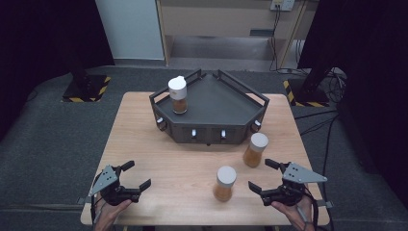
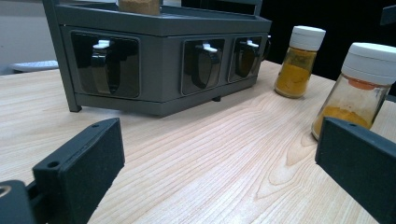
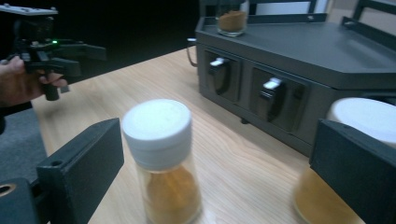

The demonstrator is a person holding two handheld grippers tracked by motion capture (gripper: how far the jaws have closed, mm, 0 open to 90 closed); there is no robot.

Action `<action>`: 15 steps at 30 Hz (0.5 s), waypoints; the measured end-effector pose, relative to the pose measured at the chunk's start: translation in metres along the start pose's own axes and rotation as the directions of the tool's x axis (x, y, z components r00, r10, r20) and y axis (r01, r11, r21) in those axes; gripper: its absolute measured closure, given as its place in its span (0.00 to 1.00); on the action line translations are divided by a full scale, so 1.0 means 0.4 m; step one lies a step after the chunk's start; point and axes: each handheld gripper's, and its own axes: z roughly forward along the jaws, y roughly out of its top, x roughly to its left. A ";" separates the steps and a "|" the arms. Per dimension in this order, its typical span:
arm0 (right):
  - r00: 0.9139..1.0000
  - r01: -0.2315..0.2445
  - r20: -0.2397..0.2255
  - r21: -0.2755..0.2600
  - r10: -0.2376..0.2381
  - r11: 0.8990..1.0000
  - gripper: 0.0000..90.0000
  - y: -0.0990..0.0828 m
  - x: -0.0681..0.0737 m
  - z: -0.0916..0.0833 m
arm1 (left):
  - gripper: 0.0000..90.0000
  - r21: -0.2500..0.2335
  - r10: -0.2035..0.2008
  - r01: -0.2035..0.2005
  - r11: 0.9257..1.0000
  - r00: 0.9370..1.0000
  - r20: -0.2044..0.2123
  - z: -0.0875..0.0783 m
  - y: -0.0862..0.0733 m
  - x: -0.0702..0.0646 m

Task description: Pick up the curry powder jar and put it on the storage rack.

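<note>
High view: left tongs [image 1: 137, 176] and right tongs [image 1: 260, 175] spread, empty, near tabletop [image 1: 144, 144] front edge; near jar [image 1: 224, 183] just left of right tongs.
Left gripper view: far jar [image 2: 299, 61] beside rack [image 2: 159, 60].
Right gripper view: near jar between spread jaws, untouched.

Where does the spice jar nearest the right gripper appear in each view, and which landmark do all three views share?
High view: the jar stands low, right of centre, just left of the right gripper.
Left gripper view: at the right edge, above the right-hand jaw.
Right gripper view: bottom, left of centre, between the jaws.
Shared landmark: the dark rack.
</note>
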 end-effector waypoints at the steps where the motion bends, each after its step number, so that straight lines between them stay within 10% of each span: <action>1: 1.000 0.005 -0.007 0.003 -0.005 1.000 0.03 0.003 0.001 0.007 | 0.00 0.000 0.000 0.000 1.000 1.000 -0.001 0.000 0.000 0.000; 15: 0.996 0.014 -0.085 0.036 -0.011 0.999 0.04 0.017 0.013 0.108 | 0.00 0.003 0.001 -0.001 1.000 1.000 0.001 0.001 0.000 0.000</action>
